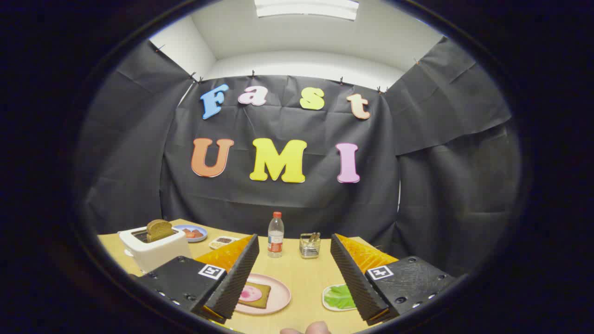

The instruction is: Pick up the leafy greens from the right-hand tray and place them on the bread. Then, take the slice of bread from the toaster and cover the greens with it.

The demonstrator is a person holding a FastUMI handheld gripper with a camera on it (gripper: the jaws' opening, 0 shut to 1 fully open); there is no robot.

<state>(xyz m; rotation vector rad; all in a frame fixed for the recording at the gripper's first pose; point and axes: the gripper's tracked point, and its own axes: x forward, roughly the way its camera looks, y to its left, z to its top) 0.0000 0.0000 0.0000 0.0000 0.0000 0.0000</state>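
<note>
Leafy greens [340, 297], flat and limp on their small white tray [327, 301] right of the pink plate [278, 297], could have slid from your gripper [295, 273], whose fingers stood wide apart and empty.

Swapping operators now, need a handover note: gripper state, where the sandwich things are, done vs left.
Gripper: open, holding nothing, raised above the table.
Leafy greens: on their small tray by the right finger.
Bread with a pink slice on it: on the pink plate, by the left finger.
Second bread slice: upright in the toaster, beyond the left finger.
Done: nothing yet.
Left: greens onto the plated bread, then cover with the toaster slice.
</note>
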